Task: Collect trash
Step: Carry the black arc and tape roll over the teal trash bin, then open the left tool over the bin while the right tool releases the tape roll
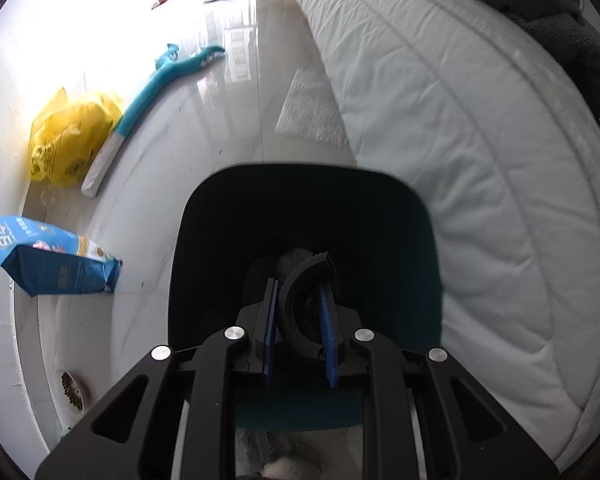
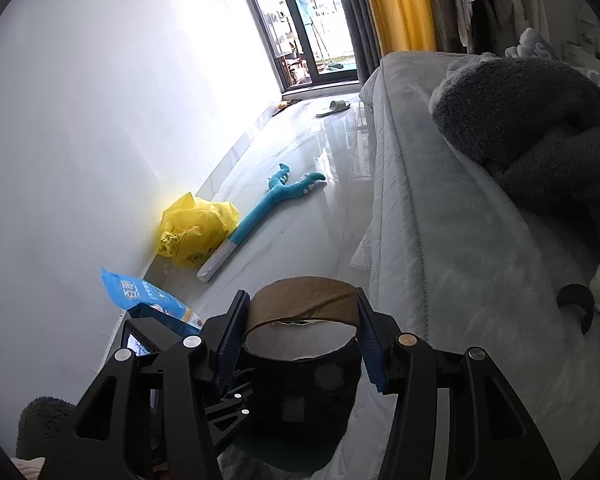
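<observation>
In the left wrist view my left gripper [image 1: 300,312] is shut on a curved black plastic piece [image 1: 300,280] and holds it over the open mouth of a dark teal bin [image 1: 400,248]; pale trash lies deep inside. In the right wrist view my right gripper [image 2: 300,320] is shut on a brown cardboard tape roll [image 2: 300,300], held above the same dark bin [image 2: 292,420], with the left gripper's body below to the left.
A yellow plastic bag [image 1: 68,140], a blue snack bag [image 1: 48,260] and a teal plush toy [image 1: 156,80] lie on the glossy floor by the white wall. A white mattress [image 1: 460,140] with a grey blanket [image 2: 520,120] fills the right. A slipper [image 2: 332,108] lies near the balcony door.
</observation>
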Tool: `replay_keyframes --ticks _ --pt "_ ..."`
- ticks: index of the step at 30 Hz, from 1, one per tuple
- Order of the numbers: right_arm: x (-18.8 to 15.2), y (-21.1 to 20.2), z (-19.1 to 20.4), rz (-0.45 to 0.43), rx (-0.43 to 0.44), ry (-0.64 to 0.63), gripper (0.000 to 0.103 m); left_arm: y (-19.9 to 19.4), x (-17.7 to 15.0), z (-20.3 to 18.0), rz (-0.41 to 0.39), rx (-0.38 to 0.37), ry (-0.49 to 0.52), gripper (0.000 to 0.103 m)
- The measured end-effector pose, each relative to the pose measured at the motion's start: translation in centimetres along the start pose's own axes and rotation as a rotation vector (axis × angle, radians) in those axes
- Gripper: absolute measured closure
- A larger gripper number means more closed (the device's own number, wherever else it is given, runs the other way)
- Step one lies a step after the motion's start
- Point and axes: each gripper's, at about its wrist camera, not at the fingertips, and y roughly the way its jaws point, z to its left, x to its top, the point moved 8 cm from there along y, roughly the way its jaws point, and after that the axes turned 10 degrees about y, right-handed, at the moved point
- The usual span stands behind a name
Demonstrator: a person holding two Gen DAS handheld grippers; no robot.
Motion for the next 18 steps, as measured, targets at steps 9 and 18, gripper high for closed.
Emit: replay_keyframes --ticks 9,18 --pt "-0.7 2.9 1.0 0.058 -0.017 -0.021 0.05 1.8 -3.4 2.3 0.136 -0.028 -0.026 0.06" --pt "-3.1 6.8 1.6 0.147 -0.045 -0.039 0.05 -1.1 -3.3 5.6 0.065 -0.024 -0.081 0.041"
